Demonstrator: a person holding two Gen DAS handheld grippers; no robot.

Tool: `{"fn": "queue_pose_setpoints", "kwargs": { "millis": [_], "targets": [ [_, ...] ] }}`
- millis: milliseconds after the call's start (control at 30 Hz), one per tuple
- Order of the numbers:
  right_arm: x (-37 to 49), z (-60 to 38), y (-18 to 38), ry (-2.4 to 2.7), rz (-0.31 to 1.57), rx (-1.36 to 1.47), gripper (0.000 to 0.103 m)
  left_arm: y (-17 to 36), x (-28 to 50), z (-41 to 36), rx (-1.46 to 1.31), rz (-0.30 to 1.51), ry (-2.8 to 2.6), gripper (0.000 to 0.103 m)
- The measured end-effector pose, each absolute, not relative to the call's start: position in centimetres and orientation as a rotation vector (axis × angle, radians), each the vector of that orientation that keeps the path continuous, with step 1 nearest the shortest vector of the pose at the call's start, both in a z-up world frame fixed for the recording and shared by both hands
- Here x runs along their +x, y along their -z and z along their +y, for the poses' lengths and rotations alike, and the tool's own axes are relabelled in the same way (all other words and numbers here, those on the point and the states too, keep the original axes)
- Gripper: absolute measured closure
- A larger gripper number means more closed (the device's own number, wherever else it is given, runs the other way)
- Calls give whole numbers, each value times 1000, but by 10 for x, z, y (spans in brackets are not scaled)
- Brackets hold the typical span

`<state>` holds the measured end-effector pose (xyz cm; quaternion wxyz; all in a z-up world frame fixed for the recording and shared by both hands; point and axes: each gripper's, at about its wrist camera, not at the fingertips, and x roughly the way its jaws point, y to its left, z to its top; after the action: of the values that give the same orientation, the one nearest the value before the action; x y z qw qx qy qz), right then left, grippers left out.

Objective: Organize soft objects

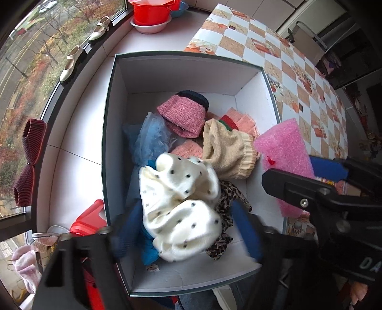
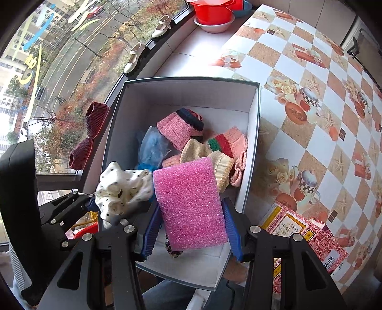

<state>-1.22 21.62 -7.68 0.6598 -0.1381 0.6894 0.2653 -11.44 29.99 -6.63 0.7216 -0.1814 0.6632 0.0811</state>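
Observation:
A white box (image 1: 112,114) (image 2: 253,124) holds soft things: a pink knit hat (image 1: 183,114) (image 2: 177,130), blue fluff (image 1: 149,137), a beige sock (image 1: 226,147) and a leopard cloth (image 1: 229,200). My left gripper (image 1: 186,229) is over the box with its blue fingers (image 1: 246,233) wide apart around a white dotted cloth (image 1: 181,205) (image 2: 119,188); whether they press it I cannot tell. My right gripper (image 2: 191,226) is shut on a pink foam block (image 2: 191,205) (image 1: 284,147) above the box's near right side.
The box sits between a white windowsill (image 1: 71,152) and a table with a checked cloth (image 2: 310,95). Cream shoes (image 2: 133,58), red slippers (image 1: 31,157) and red basins (image 1: 152,14) stand on the sill. A patterned red carton (image 2: 308,236) lies to the right.

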Motion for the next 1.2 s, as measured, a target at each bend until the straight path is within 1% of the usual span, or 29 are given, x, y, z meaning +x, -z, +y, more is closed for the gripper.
{"fn": "queue_pose_setpoints", "kwargs": {
  "millis": [33, 67, 100, 233, 267, 300, 400, 433, 467, 533, 600, 800, 1200],
  "targets": [
    [-12, 216, 76, -603, 1557, -315, 46, 67, -114, 298, -381, 1471, -186, 18],
    [-12, 215, 74, -604, 1552, -314, 29, 66, -115, 296, -368, 1472, -194, 18],
    [-13, 214, 72, -605, 1544, -306, 16, 65, -116, 296, -364, 1465, -201, 18],
    [-14, 212, 61, -608, 1521, -299, 15, 55, -120, 298, -341, 1425, -238, 18],
    [-14, 211, 58, -606, 1514, -295, 12, 48, -123, 299, -339, 1391, -249, 18],
    [-14, 208, 53, -604, 1504, -287, 0, 37, -126, 300, -321, 1338, -279, 18],
    [-15, 201, 34, -608, 1461, -258, 0, 4, -136, 303, -228, 1213, -385, 17],
    [-16, 199, 28, -610, 1451, -252, 0, -5, -138, 305, -222, 1192, -407, 15],
    [-17, 198, 22, -612, 1438, -248, 0, -6, -139, 310, -249, 1199, -393, 11],
    [-21, 195, 8, -616, 1414, -238, 0, 0, -138, 321, -357, 1269, -319, 11],
    [-25, 194, -1, -617, 1404, -236, 0, 2, -141, 325, -395, 1294, -316, 11],
    [-40, 194, -10, -610, 1425, -263, 0, -2, -157, 318, -356, 1341, -313, 11],
    [-51, 193, -4, -577, 1449, -289, 0, -1, -164, 311, -304, 1382, -272, 11]
  ]
}}
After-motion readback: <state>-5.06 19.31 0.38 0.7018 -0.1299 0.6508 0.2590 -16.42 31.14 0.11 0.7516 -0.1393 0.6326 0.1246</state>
